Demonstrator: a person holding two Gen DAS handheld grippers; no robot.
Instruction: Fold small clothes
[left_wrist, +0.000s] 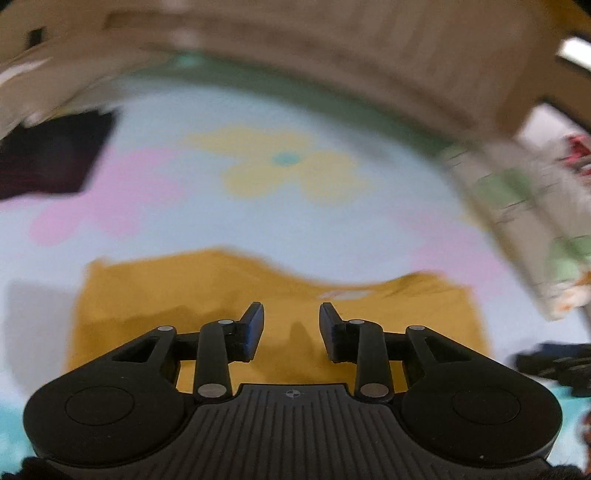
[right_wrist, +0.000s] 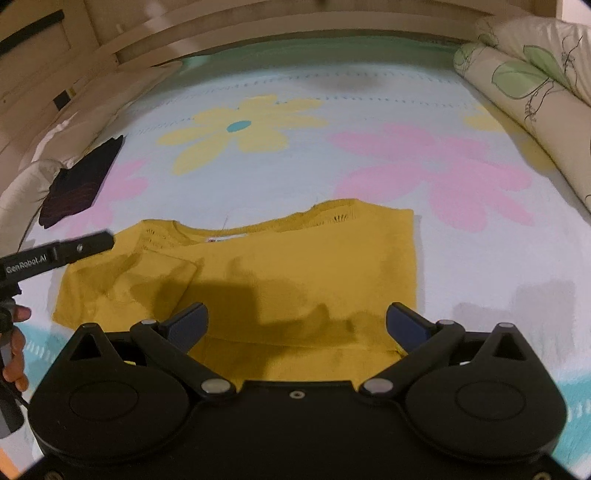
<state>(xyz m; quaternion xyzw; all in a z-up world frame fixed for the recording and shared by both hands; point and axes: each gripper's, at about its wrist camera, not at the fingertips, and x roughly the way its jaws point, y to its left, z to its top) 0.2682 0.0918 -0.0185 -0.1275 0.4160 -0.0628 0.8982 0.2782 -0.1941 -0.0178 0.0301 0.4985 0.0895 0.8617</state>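
Note:
A mustard-yellow knitted top (right_wrist: 295, 258) lies flat on the flowered bed sheet (right_wrist: 406, 122), neckline away from me, with its left sleeve folded in over the body (right_wrist: 147, 280). My right gripper (right_wrist: 297, 321) hovers over the top's near hem, open wide, with nothing between its fingers. My left gripper (left_wrist: 291, 328) is over the same top (left_wrist: 184, 288), jaws parted by a moderate gap, with no cloth between the pads. From the right wrist view the left gripper (right_wrist: 103, 240) reaches in by the top's left shoulder. The left wrist view is blurred.
A dark folded garment (right_wrist: 81, 184) lies at the sheet's far left edge, also visible as a dark patch (left_wrist: 48, 158). A rolled leaf-print pillow (right_wrist: 524, 92) lines the right side. A wooden headboard (right_wrist: 221, 33) closes the far end. A hand (right_wrist: 14, 354) shows at the left edge.

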